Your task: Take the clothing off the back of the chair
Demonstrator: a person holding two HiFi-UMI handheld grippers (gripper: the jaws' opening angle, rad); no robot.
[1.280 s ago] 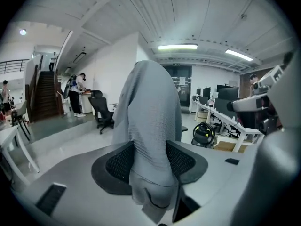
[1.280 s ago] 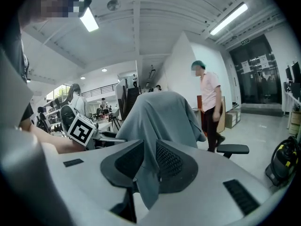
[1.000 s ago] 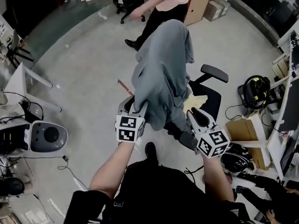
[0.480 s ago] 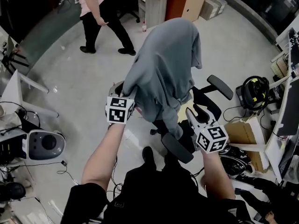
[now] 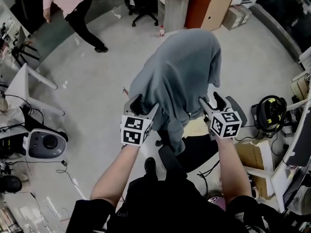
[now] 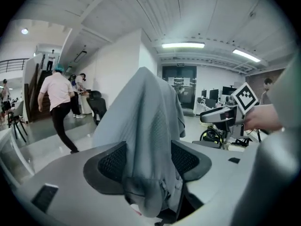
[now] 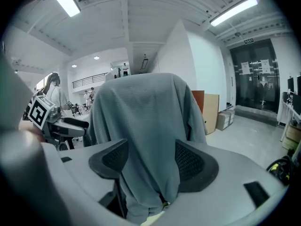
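While their jaws are opening, the left tongs (image 5: 145, 106) and right tongs (image 5: 212, 102) flank the lower hem of the grey knitted garment (image 5: 180, 72). Cloth shows in each gap but is pinched by neither. The garment drapes over the back of the office chair (image 5: 197, 149), covering it to the top. It looks soft, light and limp, so bunching fabric high at both shoulders seems the best hold.
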